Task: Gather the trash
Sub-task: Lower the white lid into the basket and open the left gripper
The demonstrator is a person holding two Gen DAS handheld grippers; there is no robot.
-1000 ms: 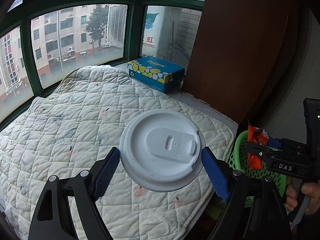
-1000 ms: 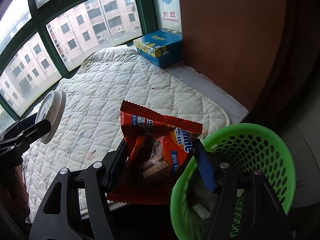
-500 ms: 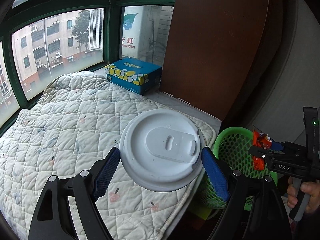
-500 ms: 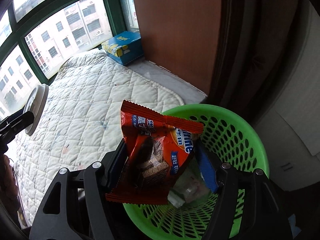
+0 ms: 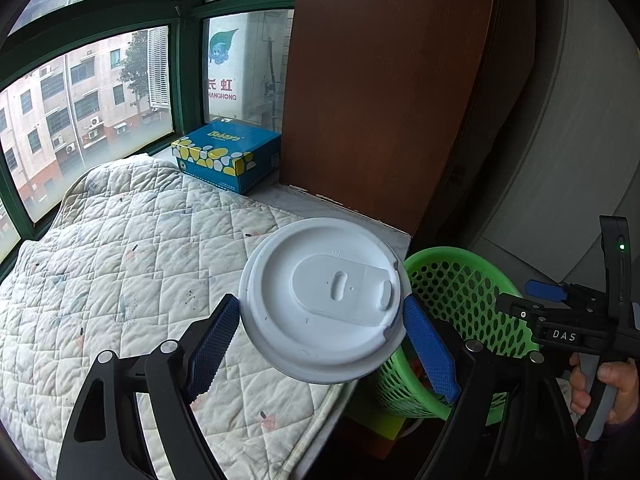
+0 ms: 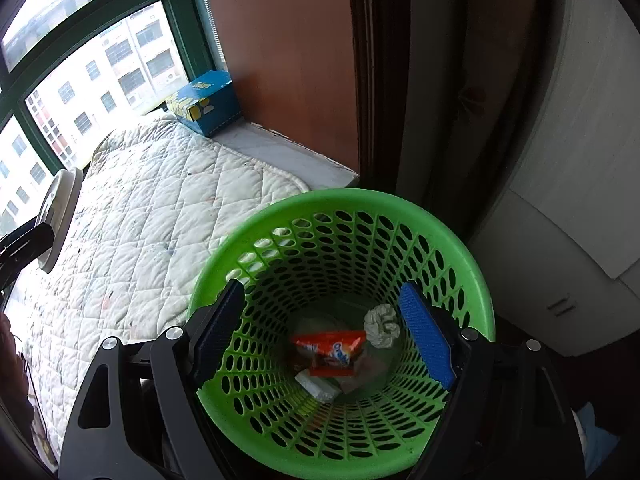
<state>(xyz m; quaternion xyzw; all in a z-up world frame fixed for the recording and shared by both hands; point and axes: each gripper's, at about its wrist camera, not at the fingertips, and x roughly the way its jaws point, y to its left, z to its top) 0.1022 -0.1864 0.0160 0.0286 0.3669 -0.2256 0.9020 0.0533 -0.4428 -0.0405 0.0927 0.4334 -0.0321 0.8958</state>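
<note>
Two pieces of trash are accounted for. An orange snack wrapper (image 6: 329,350) is found lying at the bottom of the green perforated basket (image 6: 476,280), beside a crumpled white paper ball (image 6: 382,326) and a white scrap (image 6: 318,388). A white plastic cup lid (image 5: 324,300) is held clear of the bedding, pinched by its rim between the blue pads of the left gripper (image 5: 322,344); the lid's top face with its sip tab is turned toward the left wrist camera.

The right gripper (image 6: 320,334) is positioned over the basket mouth, pointed down into it. Its jaws have just been opening and are seen spread, with nothing between the blue pads; the wrapper lies well below them. In the left wrist view the same gripper is seen side-on above the basket's far rim, held by a person's hand (image 5: 608,388).

The basket is placed off the near right corner of the quilted white mattress pad (image 5: 120,272), just beside its edge and lower than it. The held lid overhangs that same corner, near the basket rim but apart from it.

At the far right corner of the pad, a blue tissue box (image 5: 226,156) with yellow and white spots is noted on the ledge, beside a brown wooden panel (image 5: 380,92). Green-framed windows (image 5: 182,80) are recorded along the far edge, with apartment buildings visible outside.
</note>
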